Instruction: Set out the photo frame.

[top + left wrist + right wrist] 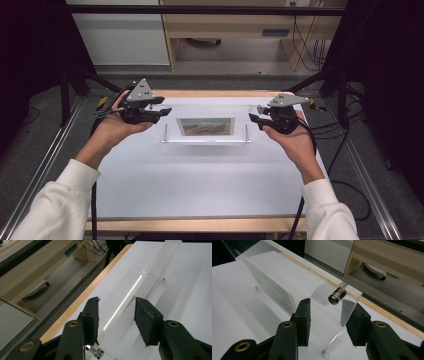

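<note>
A clear acrylic photo frame [206, 128] stands upright on the white bench [200, 180], toward the far half and about midway between left and right. It holds a landscape picture [205, 126] and has metal standoff bolts near its corners.

The left hand-held gripper [165, 112] hovers just beside the frame's left end, held in the person's left hand [117, 125]. In the left gripper view its jaws stand wide apart with nothing between the pads; the frame's top edge [130, 293] runs away from them, and a standoff bolt [94, 351] sits low between the jaws.

The right hand-held gripper [253, 119] is at the frame's right end, held in the right hand [292, 135]. In the right gripper view its jaws are open and straddle the clear panel's end [337, 315], one pad on each side. Whether either pad touches the acrylic cannot be told. A standoff bolt [337, 296] projects from the panel just beyond the pads.

Beyond the bench's far wooden edge lie grey floor [240, 50] and pale wooden furniture [230, 25].
</note>
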The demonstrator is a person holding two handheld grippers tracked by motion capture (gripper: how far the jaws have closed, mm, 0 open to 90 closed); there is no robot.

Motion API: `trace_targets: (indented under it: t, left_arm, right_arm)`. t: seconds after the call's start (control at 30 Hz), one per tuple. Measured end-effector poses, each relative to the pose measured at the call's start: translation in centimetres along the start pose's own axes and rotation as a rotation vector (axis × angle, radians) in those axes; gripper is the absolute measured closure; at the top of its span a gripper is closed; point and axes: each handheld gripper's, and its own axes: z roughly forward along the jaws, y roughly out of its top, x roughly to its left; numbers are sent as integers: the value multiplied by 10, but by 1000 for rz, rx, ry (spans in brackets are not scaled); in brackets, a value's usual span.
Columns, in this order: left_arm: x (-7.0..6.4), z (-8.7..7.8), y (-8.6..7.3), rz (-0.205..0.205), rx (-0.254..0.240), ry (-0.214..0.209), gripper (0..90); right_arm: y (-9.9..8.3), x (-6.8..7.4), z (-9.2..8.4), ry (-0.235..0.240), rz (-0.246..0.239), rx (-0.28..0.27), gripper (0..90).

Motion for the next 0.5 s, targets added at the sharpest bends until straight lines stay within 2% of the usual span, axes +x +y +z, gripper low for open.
trace_targets:
  t: [0.13,0.23,0.27,0.33,0.43,0.5]
  left_arm:
    - [2,0,0,-14,-9,7,531]
    - [3,-1,0,-37,-30,14,482]
    - [4,-4,1,-56,-49,21,468]
    - [5,-6,1,-63,-66,25,454]
    - [5,-10,3,-92,-93,38,386]
    - [4,-12,3,-125,-115,53,331]
  right_arm:
    - [1,-1,1,0,3,3,586]
    - [2,-2,2,-1,6,4,586]
    - [2,-2,2,-1,9,4,586]
    - [2,-3,3,0,9,2,586]
    - [3,-4,4,-1,11,5,586]
    - [4,-5,4,0,18,6,585]
